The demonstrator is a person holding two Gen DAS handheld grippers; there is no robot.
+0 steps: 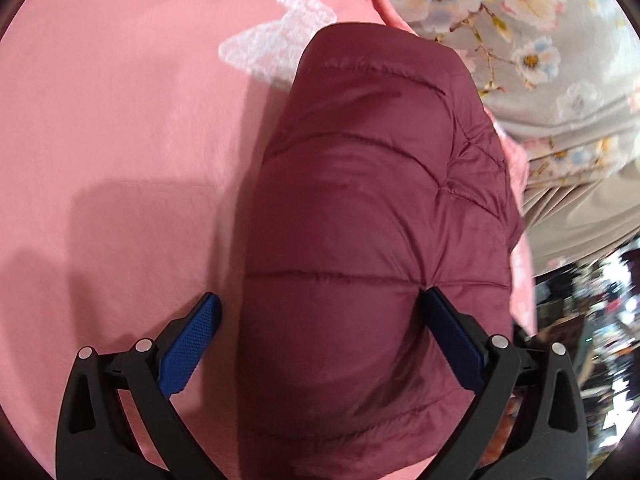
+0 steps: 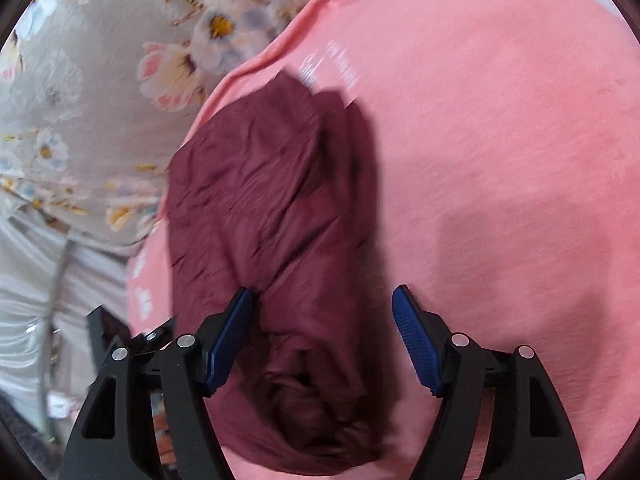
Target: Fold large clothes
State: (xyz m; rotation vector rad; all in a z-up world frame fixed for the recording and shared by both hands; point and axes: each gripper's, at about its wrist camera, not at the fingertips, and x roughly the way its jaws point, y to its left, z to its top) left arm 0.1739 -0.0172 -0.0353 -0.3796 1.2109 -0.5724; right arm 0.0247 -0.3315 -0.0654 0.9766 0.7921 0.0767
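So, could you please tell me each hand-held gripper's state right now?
Left hand-held gripper: open, astride the maroon quilted puffer jacket.
Right hand-held gripper: open, jacket between.

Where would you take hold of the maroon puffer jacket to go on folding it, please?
I would grip the maroon puffer jacket at its near end, coming from directly above it. It lies as a long padded roll on the pink sheet, and the open left gripper already straddles that end, so closing there should pinch the thick edge.

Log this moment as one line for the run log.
left gripper: open, straddling maroon puffer jacket | right gripper: open, jacket between jaws, not gripped | jacket on pink sheet
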